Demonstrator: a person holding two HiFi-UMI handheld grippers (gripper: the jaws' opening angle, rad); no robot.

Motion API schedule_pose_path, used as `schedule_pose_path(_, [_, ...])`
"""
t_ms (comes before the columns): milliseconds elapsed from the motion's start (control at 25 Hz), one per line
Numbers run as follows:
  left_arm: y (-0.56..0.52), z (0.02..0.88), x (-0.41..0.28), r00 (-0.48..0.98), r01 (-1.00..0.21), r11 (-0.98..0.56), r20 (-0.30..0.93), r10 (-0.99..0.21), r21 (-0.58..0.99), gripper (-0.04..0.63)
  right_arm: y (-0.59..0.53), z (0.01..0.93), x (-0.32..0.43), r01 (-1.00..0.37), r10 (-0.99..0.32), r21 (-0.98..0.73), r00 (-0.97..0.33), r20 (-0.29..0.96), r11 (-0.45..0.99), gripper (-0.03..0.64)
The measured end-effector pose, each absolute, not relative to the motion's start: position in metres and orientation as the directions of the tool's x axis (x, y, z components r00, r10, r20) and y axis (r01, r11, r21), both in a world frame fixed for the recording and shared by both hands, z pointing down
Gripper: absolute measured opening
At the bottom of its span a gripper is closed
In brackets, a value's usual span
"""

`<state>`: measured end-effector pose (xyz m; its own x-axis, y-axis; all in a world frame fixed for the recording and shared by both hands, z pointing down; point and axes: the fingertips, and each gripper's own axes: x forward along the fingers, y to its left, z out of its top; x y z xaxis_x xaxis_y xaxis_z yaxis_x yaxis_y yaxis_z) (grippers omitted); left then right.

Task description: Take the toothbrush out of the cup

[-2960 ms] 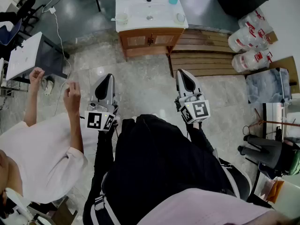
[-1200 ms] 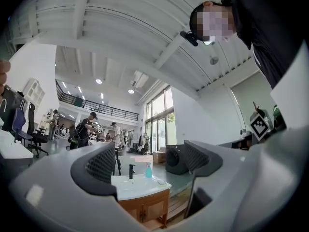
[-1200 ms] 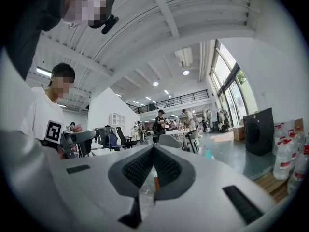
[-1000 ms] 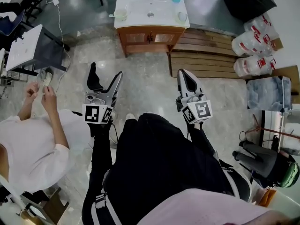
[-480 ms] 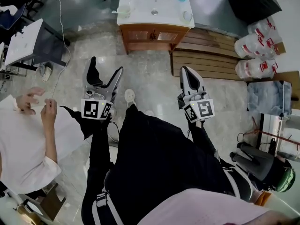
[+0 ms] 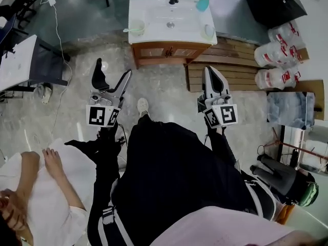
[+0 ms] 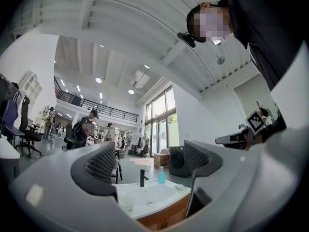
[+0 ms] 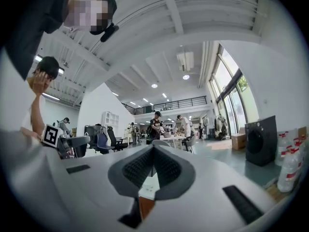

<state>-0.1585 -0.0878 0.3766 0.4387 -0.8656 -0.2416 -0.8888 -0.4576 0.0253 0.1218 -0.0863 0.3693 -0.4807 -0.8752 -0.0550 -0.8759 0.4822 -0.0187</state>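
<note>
- Seen from above, a person in black stands before a washstand (image 6: 154, 15), the left gripper (image 6: 114, 68) with fingers spread wide, the right gripper (image 6: 211, 72) with fingers pressed together on nothing.
- Only the left gripper view takes in the hall's tall windows (image 7: 161, 120); the right gripper view shows a mere sliver of the cabinet below its closed jaws.
- The cup (image 6: 136, 28) sits at the front left corner of the washstand top, well ahead of the left gripper's fingers (image 6: 98, 74) and framed between them.
- The cup is pale and translucent; the toothbrush (image 6: 125, 30) is a thin pale handle poking out toward the left edge, too small for detail.
</note>
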Motion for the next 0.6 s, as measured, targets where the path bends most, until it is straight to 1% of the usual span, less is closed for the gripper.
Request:
schedule_pose_path(280, [-0.196,0.396,-0.201,0.471,-0.869,-0.492,-0.212,-0.856,0.058,0.430,-0.186,0.370,0.084,-0.895,-0.895,-0.006,-0.445,-0.044,0.445,0.002])
schedule_pose_path(480, [-0.246,0.435,-0.197,0.491,-0.857,-0.507,-0.153,-0.858,0.091,0.430,-0.234,0.379,0.082,-0.901,-0.901,-0.003,-0.433,-0.026,0.434,0.002])
schedule_pose_path(600, [-0.271,0.465,-0.191,0.492,-0.857,-0.503,-0.114,-0.863,0.108,0.430,-0.263,0.388,0.082,-0.894,-0.894,0.000,-0.449,-0.005,0.449,0.002])
